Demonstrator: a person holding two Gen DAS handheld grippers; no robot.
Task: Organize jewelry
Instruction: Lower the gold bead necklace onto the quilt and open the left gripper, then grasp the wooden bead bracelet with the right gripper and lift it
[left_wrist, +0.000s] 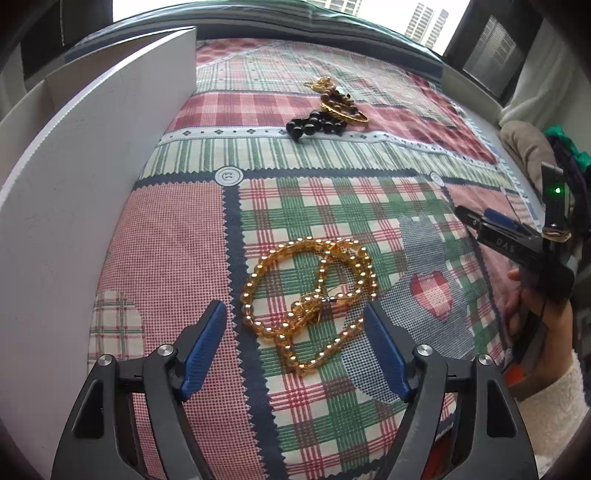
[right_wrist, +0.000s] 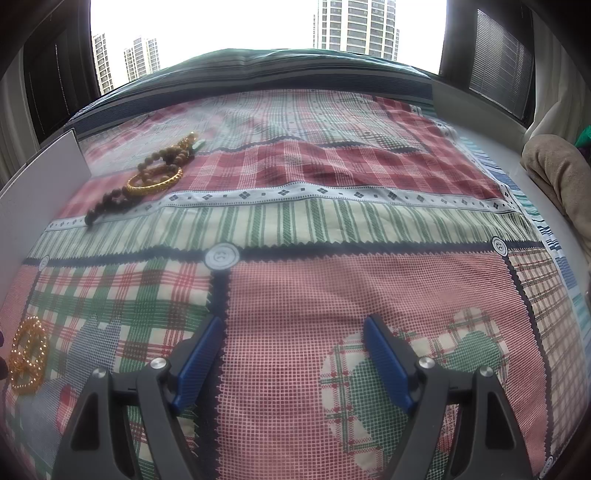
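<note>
An amber bead necklace (left_wrist: 310, 299) lies coiled on the patchwork cloth (left_wrist: 369, 199), just ahead of and between the fingers of my left gripper (left_wrist: 295, 325), which is open and empty. The necklace also shows at the far left of the right wrist view (right_wrist: 27, 354). Farther back lie dark bead strands (left_wrist: 317, 123) with a gold bangle (left_wrist: 347, 112) on them; in the right wrist view the bangle (right_wrist: 155, 181) and brown beads (right_wrist: 110, 199) sit at upper left. My right gripper (right_wrist: 293, 339) is open and empty over bare cloth; it shows at the right of the left wrist view (left_wrist: 476, 221).
A white divided box (left_wrist: 74, 177) stands along the left, its wall close to my left gripper; its corner shows in the right wrist view (right_wrist: 48, 166). A beige cushion (right_wrist: 561, 173) and clothing lie at the right edge. A window sill runs behind the cloth.
</note>
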